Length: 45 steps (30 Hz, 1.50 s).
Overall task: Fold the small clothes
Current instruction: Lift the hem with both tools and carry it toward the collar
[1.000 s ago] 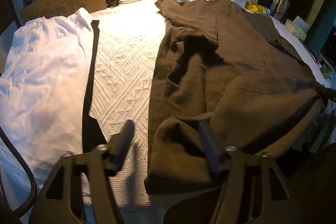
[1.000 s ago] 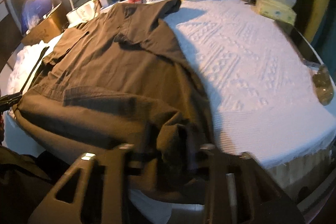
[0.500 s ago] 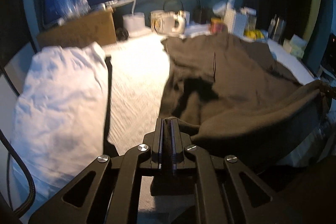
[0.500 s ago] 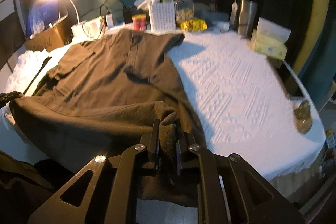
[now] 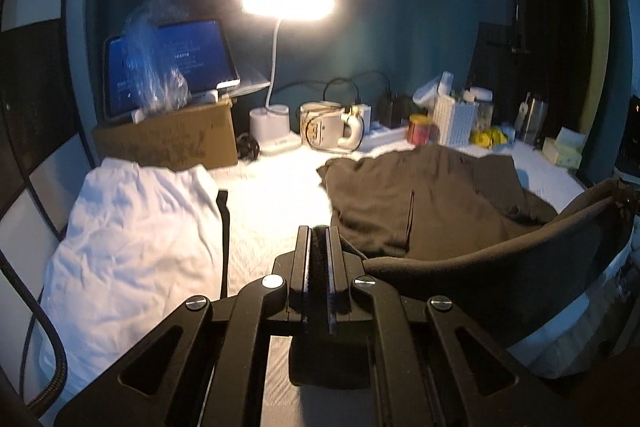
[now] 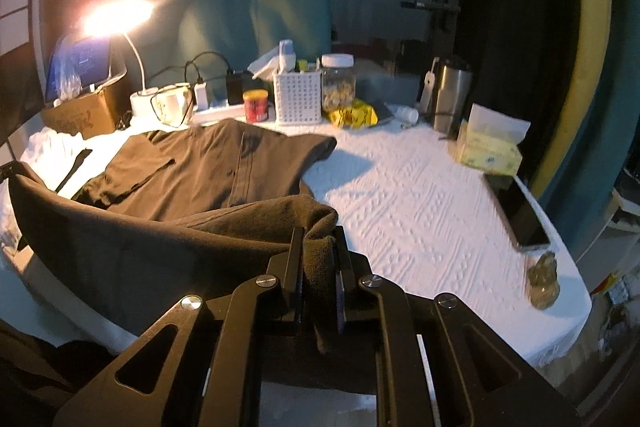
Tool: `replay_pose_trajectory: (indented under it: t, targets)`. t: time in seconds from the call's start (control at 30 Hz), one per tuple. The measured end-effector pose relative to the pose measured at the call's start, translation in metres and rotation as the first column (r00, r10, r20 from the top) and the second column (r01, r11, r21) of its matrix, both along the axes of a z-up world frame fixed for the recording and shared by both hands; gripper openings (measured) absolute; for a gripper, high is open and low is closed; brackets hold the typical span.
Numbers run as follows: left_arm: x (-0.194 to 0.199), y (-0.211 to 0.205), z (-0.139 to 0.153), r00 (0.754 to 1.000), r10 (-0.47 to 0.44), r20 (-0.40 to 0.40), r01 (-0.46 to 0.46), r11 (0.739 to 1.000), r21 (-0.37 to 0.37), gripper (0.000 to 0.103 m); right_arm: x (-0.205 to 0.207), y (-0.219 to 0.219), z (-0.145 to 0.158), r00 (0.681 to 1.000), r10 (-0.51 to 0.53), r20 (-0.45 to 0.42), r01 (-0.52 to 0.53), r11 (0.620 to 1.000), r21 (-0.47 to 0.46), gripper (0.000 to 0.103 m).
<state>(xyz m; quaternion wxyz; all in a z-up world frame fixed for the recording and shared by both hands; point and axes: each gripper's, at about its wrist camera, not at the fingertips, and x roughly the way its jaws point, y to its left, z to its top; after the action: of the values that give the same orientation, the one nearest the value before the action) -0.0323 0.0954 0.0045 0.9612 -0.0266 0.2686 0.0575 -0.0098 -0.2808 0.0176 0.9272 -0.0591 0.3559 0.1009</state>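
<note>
Both grippers pinch the dark brown shirt's [image 6: 208, 163] lifted near hem.

Left gripper [image 5: 319, 247] and right gripper [image 6: 319, 247] each clamp a corner; the shirt runs lengthwise toward frame top on the white textured bedspread [image 6: 420, 195], hem underside in shadow.

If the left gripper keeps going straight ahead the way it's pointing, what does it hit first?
Probably the near left edge of the brown shirt, whose hem the left gripper already clamps. Beyond it lie bare white table cover and the mug. Depth is hard to judge.

Both tools match — the left gripper [image 5: 319, 259] and right gripper [image 6: 319, 263] have matte black angular frames, silver round screws, triangular cutouts; a braided black cable [image 5: 48, 343] trails at eight o'clock.
</note>
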Motion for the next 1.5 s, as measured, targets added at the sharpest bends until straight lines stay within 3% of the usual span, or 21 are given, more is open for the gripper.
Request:
replay_pose_trajectory:
  t: [0.67,1.23,1.5]
  targets:
    - [0.050,0.004,0.037,0.992,0.031,0.119,-0.034,0.999,0.027,0.005,0.058,0.007,0.032,0.991,0.007,0.136,-0.006,1.000,-0.014,0.013]
    - [0.127,0.019,0.044,0.984,0.029,0.178,-0.039,0.998,0.055,0.005,0.143,0.014,0.026,0.984,0.008,0.178,-0.010,1.000,0.008,0.013]
    - [0.171,0.029,0.052,0.968,0.052,0.244,-0.080,0.991,0.105,0.005,0.197,0.020,0.021,0.978,0.003,0.210,-0.007,1.000,0.017,0.013]
